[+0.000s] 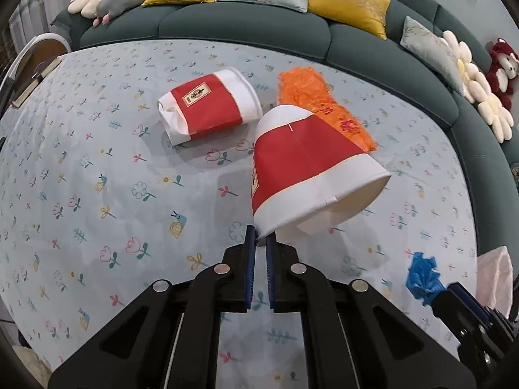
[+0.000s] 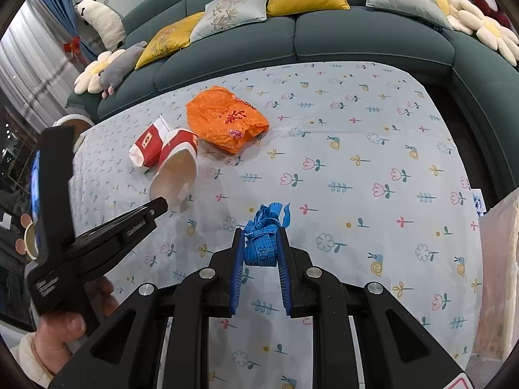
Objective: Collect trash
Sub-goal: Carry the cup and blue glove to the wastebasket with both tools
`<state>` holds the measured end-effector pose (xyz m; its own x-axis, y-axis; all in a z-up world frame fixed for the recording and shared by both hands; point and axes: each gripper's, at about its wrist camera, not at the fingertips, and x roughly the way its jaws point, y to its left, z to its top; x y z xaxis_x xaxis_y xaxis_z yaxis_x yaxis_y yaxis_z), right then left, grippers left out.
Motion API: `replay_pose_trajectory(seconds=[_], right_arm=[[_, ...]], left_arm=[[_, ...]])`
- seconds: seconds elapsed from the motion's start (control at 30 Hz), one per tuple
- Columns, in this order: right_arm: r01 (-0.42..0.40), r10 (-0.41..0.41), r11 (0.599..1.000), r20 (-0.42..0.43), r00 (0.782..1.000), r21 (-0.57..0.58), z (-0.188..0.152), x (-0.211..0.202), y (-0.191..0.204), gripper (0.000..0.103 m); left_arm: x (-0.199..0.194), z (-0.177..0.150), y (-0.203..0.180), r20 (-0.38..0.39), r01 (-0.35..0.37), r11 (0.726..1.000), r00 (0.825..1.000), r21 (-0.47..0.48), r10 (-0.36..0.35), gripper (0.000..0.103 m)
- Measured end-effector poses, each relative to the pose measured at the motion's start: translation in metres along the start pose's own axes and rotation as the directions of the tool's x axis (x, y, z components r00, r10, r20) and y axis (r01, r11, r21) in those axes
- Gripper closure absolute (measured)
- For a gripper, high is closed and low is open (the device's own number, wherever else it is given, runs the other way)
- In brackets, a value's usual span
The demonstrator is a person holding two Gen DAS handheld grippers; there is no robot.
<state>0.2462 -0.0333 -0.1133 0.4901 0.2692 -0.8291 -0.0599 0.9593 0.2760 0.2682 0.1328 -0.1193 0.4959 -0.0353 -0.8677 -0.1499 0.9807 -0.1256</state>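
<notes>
Flowered cloth [image 1: 97,162] covers a table before a green sofa [image 1: 259,29]. Left gripper [image 1: 260,243] pinches a paper cup [image 1: 308,175] by its rim, lifted over the cloth; carry it steadily, since that thin grip may slip. Right gripper [image 2: 261,246] clamps a blue tape [image 2: 264,236]. Another cup [image 1: 207,107] and an orange bag [image 1: 321,107] lie farther off.

Bright, even light; fisheye-warped edges

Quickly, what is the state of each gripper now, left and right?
Left gripper: closed on the rim of a paper cup.
Right gripper: closed on a bunched blue measuring tape.
</notes>
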Motion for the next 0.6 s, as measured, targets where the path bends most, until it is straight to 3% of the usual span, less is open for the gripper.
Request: replay_pose_trajectory(seconds=[0.3,0.6], right_arm=[[0.006,-0.007,1.000,0.058,0.998,0.018,-0.002,-0.035,-0.006,0.084],[0.033,-0.041,0.997,0.141,0.989,0.063,-0.012,-0.089,-0.037,0.084]], left_arm=[[-0.038,-0.013,-0.029,0.027,0.057,0.998,0.998,0.034,-0.058,0.097],[-0.076,-0.037,-0.075,0.039,0.114,0.988,0.992,0.101,-0.118,0.097]])
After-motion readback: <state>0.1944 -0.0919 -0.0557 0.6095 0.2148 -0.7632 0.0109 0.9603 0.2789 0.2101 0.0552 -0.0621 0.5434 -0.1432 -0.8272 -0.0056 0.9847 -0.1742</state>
